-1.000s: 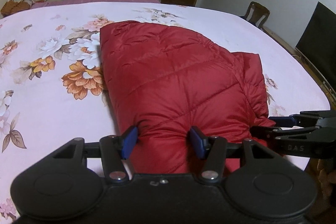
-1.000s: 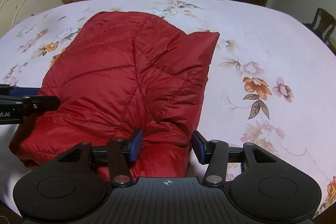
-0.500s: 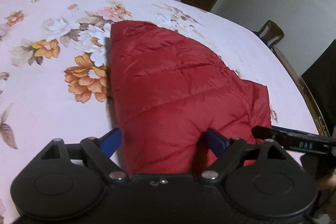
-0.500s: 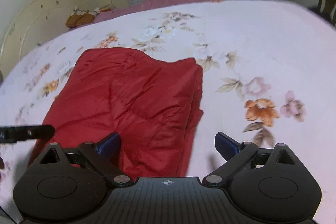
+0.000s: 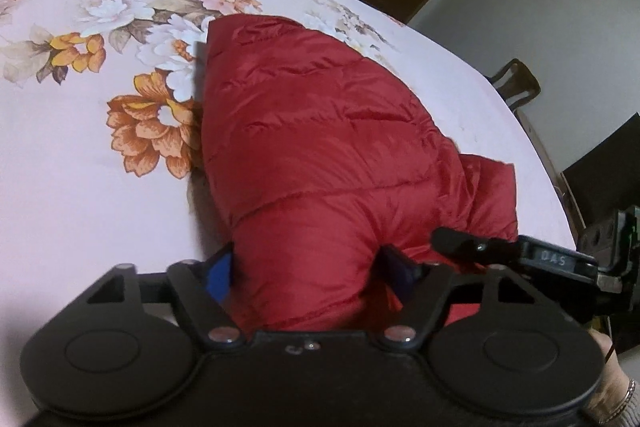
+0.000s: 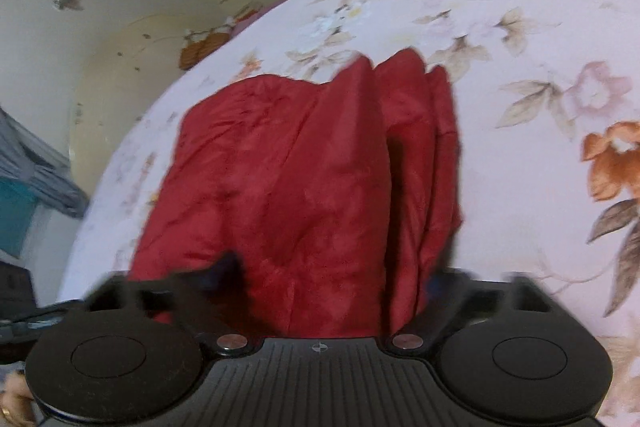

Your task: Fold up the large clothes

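Both tools are closing: left tool (image 5: 306,269) and right tool (image 6: 336,277) each straddle the red jacket (image 5: 320,155), bottom centre.

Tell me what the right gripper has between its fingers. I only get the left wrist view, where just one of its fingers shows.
Observer: In the right wrist view the right gripper has its jaws closing, with the red jacket between them. Blur hides whether the pads press.
Operator: Describe the jacket's edge on that side.
Observer: Several stacked layers stand as ridges along its right-hand edge.
Operator: Report what stands past the jacket.
Observer: A cream headboard, with grey and teal cloth at the picture's left edge.
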